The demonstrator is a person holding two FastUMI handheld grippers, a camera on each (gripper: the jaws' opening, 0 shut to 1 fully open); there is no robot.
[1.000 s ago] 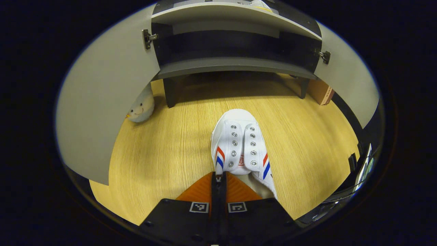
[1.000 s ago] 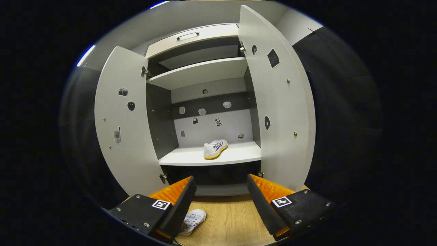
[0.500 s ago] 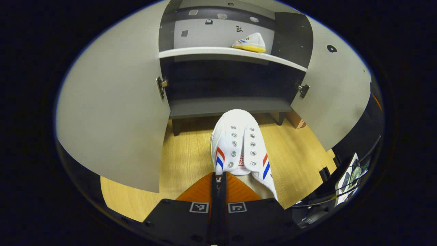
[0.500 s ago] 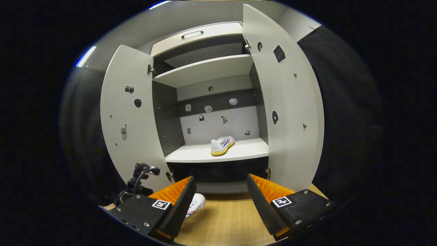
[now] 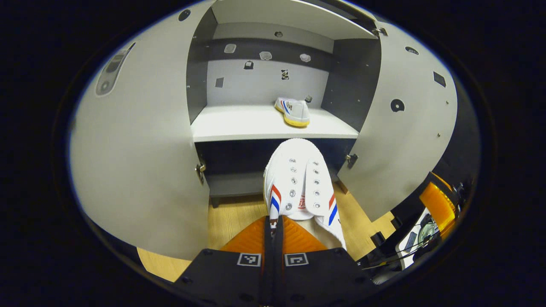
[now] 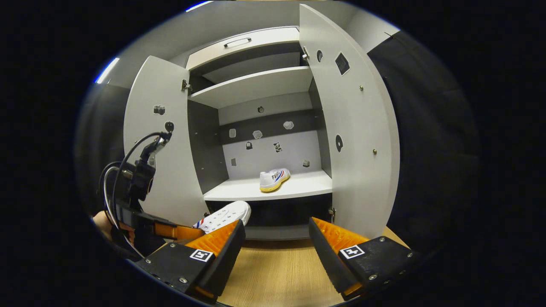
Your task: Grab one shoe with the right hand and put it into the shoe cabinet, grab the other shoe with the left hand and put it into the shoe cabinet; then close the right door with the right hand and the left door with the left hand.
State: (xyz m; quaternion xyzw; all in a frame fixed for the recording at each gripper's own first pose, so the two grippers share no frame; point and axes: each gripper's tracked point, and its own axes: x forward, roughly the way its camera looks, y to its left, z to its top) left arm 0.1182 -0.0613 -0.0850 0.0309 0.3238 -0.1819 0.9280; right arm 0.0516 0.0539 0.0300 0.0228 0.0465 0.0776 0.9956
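Note:
My left gripper [image 5: 273, 221] is shut on the side wall of a white shoe [image 5: 298, 179] with red and blue stripes, held in the air in front of the open shoe cabinet [image 5: 273, 128]. The shoe's toe points at the lower shelf edge. In the right gripper view this held shoe [image 6: 224, 215] and the left gripper [image 6: 170, 230] sit at lower left. The other white shoe [image 5: 293, 111] with a yellow sole [image 6: 274, 179] lies on the middle shelf, right of centre. My right gripper [image 6: 275, 251] is open and holds nothing, low in front of the cabinet.
Both cabinet doors stand wide open, the left door [image 5: 136, 140] and the right door [image 5: 405, 128] flanking the shelves. A wooden floor [image 6: 277, 277] lies below. An upper shelf [image 6: 256, 85] and a drawer with a handle [image 6: 236, 41] sit above.
My left gripper has risen with the shoe from floor level to just below the middle shelf. It now shows at lower left in the right gripper view. The right gripper barely moved.

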